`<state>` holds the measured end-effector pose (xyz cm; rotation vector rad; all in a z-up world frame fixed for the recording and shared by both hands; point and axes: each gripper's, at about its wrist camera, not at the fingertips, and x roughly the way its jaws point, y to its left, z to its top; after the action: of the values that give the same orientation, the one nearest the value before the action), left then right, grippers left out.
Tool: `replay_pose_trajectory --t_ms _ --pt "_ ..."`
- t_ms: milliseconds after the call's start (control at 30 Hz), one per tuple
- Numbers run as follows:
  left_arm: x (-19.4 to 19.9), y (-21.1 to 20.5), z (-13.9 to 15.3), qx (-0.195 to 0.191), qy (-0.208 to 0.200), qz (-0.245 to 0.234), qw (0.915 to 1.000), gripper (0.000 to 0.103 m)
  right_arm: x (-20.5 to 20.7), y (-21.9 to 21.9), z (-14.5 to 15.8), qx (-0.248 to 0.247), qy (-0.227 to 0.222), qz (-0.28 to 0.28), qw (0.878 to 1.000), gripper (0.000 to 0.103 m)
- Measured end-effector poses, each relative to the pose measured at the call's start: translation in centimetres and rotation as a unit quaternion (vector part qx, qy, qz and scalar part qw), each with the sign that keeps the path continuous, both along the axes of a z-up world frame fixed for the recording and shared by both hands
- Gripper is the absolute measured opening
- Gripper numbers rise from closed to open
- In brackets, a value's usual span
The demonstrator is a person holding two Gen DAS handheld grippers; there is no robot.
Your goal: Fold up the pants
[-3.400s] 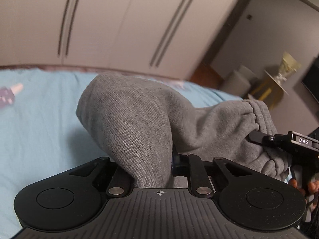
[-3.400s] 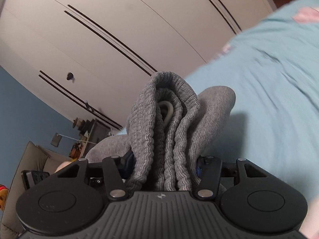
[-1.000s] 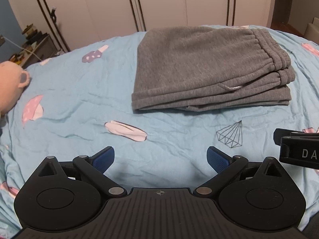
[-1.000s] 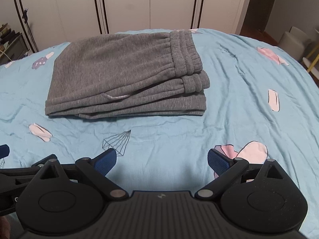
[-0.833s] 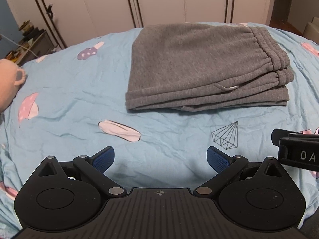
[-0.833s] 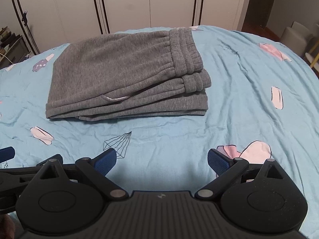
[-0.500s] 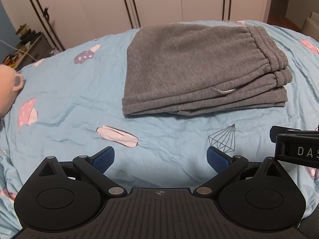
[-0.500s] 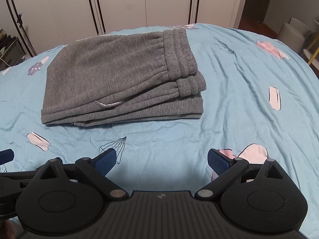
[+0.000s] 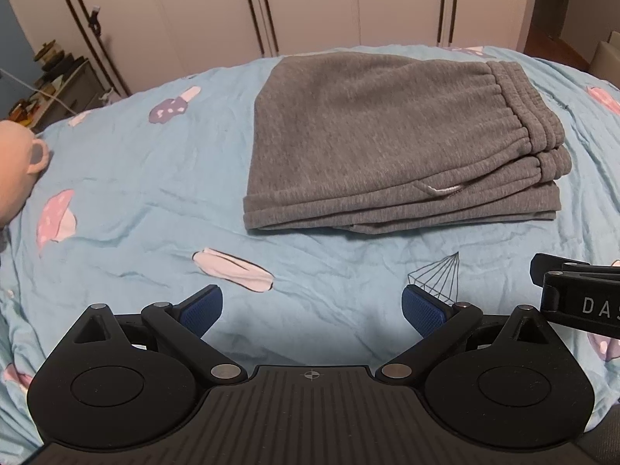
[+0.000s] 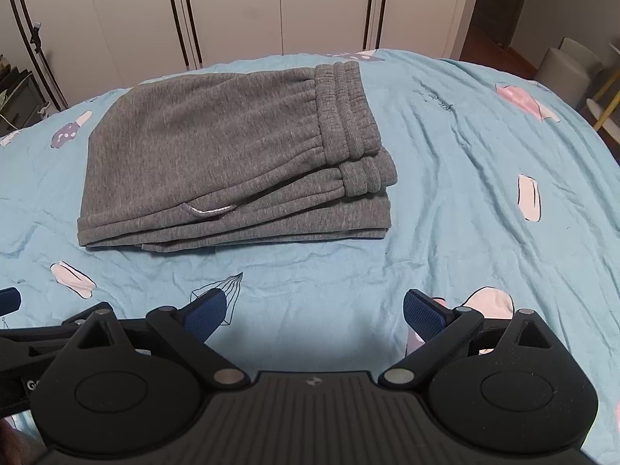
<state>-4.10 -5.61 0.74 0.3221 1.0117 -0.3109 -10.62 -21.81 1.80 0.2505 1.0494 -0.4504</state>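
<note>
The pants (image 9: 395, 143) lay folded into a compact gray stack in the upper middle of the left view, on the blue sheet (image 9: 135, 178). The waistband (image 10: 345, 116) sat on top at the stack's right edge, probably so the bulkiest part crowned the pile. The fold looked finished.

The left gripper (image 9: 312, 306) stood spread wide at the bottom of its frame, grasping nothing, well short of the stack. The right gripper (image 10: 314, 310) was likewise released and empty, low in its own frame. Both seemed kept clear so as not to disturb the layers.

How many layers the stack held could not be counted. A pale rounded thing (image 9: 19, 162) at the left edge was cut off and unclear. The other tool showed only as a black sliver at each frame's side.
</note>
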Motion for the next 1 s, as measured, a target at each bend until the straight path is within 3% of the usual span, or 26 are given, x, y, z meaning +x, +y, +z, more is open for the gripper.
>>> replay_pose_trajectory --t_ms 1000 --pt "0.17 -0.1 0.77 -0.003 0.0 0.005 1.0 0.102 -0.48 -0.34 -0.04 0.002 0.005 -0.007 1.0 0.098"
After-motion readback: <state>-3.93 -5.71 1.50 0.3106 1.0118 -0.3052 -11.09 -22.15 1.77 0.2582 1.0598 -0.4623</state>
